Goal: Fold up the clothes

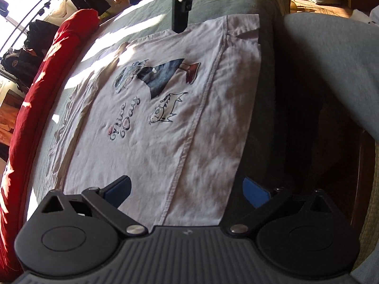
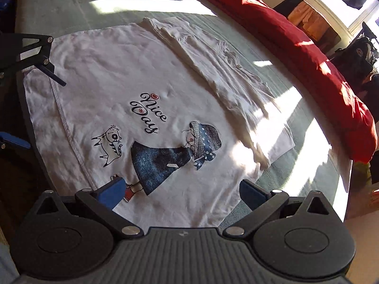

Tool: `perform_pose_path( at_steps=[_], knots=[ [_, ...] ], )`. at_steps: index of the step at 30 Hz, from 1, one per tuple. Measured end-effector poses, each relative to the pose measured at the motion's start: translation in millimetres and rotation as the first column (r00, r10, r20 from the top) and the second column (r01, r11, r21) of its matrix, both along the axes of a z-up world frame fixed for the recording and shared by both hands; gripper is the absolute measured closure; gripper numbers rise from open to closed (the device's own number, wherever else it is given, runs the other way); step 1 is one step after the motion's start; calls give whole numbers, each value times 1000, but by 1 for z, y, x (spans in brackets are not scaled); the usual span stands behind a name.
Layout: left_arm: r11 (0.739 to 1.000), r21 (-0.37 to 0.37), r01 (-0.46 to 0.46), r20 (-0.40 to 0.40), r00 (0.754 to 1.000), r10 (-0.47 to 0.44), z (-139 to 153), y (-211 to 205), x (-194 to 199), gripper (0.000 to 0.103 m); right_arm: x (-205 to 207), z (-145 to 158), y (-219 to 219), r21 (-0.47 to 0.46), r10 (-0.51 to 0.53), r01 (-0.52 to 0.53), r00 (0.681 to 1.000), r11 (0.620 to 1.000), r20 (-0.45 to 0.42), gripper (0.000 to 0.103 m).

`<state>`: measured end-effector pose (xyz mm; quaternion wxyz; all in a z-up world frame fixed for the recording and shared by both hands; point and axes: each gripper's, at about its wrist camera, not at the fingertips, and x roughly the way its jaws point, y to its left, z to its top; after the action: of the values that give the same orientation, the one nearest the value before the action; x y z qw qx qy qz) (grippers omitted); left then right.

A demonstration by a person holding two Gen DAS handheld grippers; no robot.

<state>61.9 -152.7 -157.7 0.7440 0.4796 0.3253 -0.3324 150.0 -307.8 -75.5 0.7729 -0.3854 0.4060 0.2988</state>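
Shirt (image 2: 151, 90) lies print-up on bed (image 2: 71, 4), hem strip turned over along near edge, sleeves already tucked in on far side by red duvet (image 2: 296, 37). Mid-fold, I'd judge. Both claws spread wide, holding nothing: left claw (image 1: 187, 190) over hem corner, right claw (image 2: 182, 193) above opposite end. Next prob: pinch both near corners, carry across evenly.

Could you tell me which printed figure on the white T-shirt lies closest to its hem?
The small line-drawn cat, beside the stitched hem; the girl in the blue dress and the "Nice Day" lettering sit further in.
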Motion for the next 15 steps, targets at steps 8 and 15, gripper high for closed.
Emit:
perform_pose_path(
  at_steps=[8, 15],
  knots=[
    [999, 34, 20, 79, 997, -23, -18, 3, -5, 3, -46, -48, 39, 47, 120, -116, 989, 992, -89, 0],
    [1000, -8, 21, 154, 988, -20, -13, -2, -8, 3, -49, -51, 44, 106, 97, -83, 988, 991, -124, 0]
  ],
)
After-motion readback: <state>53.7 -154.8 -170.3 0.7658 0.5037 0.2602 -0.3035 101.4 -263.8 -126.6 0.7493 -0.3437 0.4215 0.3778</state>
